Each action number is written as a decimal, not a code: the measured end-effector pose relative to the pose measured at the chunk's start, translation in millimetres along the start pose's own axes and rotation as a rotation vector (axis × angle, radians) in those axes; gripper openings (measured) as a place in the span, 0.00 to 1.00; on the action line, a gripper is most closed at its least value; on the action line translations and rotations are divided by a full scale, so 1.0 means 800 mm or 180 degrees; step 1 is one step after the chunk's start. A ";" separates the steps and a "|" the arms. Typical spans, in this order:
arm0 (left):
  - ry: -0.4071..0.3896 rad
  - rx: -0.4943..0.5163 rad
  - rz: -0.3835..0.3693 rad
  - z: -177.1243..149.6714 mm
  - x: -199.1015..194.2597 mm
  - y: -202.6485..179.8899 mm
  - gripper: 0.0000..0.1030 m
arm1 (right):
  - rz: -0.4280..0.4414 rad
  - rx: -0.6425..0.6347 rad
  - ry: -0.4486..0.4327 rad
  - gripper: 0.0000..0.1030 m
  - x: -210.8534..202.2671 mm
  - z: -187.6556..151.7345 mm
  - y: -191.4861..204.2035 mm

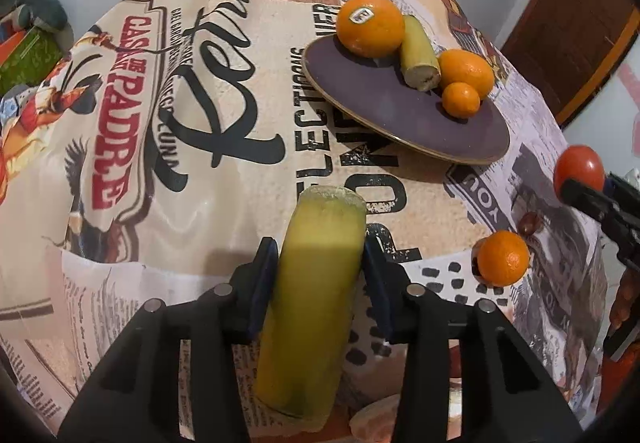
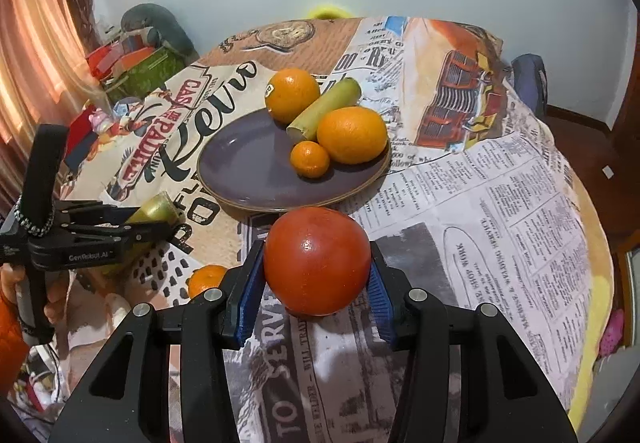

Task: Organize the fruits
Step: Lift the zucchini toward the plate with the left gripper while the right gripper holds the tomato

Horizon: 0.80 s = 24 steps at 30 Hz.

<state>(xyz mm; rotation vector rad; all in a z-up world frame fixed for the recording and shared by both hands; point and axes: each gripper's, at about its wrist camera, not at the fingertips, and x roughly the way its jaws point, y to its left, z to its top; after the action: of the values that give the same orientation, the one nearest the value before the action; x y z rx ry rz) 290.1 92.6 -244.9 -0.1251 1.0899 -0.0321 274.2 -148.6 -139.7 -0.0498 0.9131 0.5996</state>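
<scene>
My left gripper (image 1: 320, 255) is shut on a green banana piece (image 1: 316, 295), held above the table short of the purple plate (image 1: 400, 115). My right gripper (image 2: 318, 271) is shut on a red tomato (image 2: 316, 259), just before the plate's (image 2: 256, 167) near rim. The plate holds two oranges (image 2: 292, 95) (image 2: 352, 135), a small mandarin (image 2: 310, 159) and another banana piece (image 2: 324, 107). A loose mandarin (image 1: 502, 257) lies on the cloth near the table's edge; it also shows in the right wrist view (image 2: 206, 279). The left gripper with its banana piece (image 2: 156, 211) shows at the left of the right wrist view.
The round table wears a printed newspaper-pattern cloth (image 2: 500, 203). Boxes and a grey plush (image 2: 152, 31) sit beyond the far left edge. A small dark fruit (image 1: 530, 223) lies near the loose mandarin. A wooden door (image 1: 572, 23) stands at the right.
</scene>
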 end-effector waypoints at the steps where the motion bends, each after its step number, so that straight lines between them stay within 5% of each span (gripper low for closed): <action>1: -0.0022 -0.0008 0.0011 0.000 -0.004 0.000 0.41 | -0.0007 0.0001 -0.0003 0.43 -0.001 0.000 0.001; 13: -0.0677 0.0179 0.0060 0.002 -0.112 -0.028 0.37 | -0.0073 0.0014 -0.0191 0.43 -0.040 0.008 0.010; 24: -0.0998 0.0112 -0.0036 0.010 -0.165 -0.034 0.36 | -0.0096 -0.0063 -0.0440 0.43 -0.079 0.024 0.029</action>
<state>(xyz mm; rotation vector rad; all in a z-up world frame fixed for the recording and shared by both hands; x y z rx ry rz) 237.3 77.4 -121.6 -0.1007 0.7753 -0.0401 247.0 -153.2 -75.3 -0.0393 0.7713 0.5770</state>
